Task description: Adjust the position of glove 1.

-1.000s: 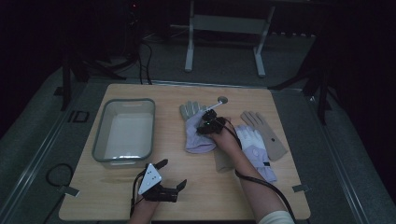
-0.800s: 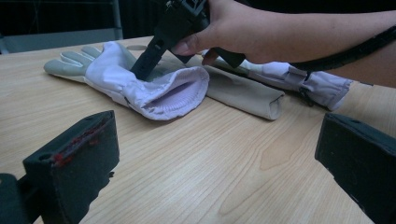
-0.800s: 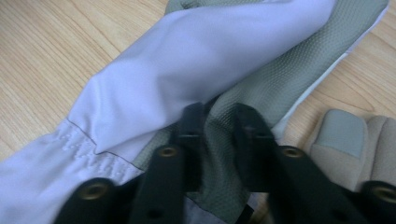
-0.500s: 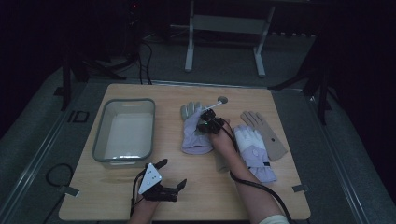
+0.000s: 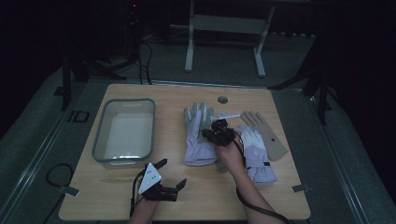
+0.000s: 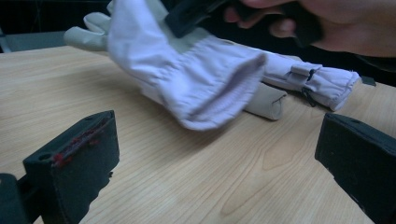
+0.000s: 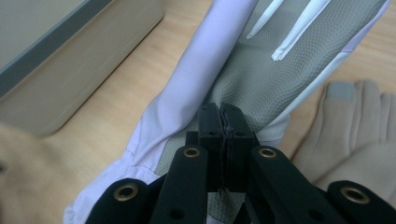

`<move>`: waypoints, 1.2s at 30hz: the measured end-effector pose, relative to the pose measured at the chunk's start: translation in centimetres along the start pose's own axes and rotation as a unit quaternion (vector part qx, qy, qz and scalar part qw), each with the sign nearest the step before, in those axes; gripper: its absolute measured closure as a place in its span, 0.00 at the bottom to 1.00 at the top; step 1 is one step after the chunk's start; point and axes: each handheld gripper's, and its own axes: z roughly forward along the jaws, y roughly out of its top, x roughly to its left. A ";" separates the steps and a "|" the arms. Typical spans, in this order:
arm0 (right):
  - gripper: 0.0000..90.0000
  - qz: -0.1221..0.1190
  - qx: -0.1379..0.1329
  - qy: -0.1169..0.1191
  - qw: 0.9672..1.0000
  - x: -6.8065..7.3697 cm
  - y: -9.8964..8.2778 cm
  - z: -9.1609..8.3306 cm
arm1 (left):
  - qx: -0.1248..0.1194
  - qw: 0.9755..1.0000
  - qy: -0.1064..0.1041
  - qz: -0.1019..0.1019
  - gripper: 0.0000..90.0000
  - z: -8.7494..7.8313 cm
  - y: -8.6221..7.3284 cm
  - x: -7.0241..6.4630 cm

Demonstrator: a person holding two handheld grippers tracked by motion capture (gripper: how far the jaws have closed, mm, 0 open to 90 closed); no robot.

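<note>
1. My right gripper [image 5: 219,135] is clamped down on the lavender glove [image 5: 198,140]; my jaws have just been closing, and in the right gripper view my two pads meet tight with the glove's grey palm fabric pinched between them [image 7: 223,122].
2. That glove sits about mid-table, its grey fingers pointing toward the far edge and its cuff toward the near edge.
3. In the left gripper view the glove's cuff [image 6: 219,88] hangs open and lifted off the wood, while the fingers end rests farther back on the table.
4. My left gripper [image 5: 163,179] is released, jaws spread wide with nothing between them. It rests by the near edge of the table [image 5: 210,200], left of centre.
5. In its own view my left pads [image 6: 74,158] stand far apart over bare wood, facing the lifted cuff.
6. A second lavender glove [image 5: 254,149] lies just right of my right hand, cuff toward the near edge.
7. A beige glove [image 5: 266,133] lies flat beside that one, nearer the table's right edge, fingers toward the far edge.
8. A clear, grey-rimmed bin [image 5: 123,130] stands on the left half of the table, well apart from the held glove.
</note>
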 end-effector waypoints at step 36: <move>0.75 -0.021 0.043 0.021 0.999 -0.4 -5.7 0.0 | 0.003 1.000 0.002 0.004 0.00 0.0 0.0 -0.1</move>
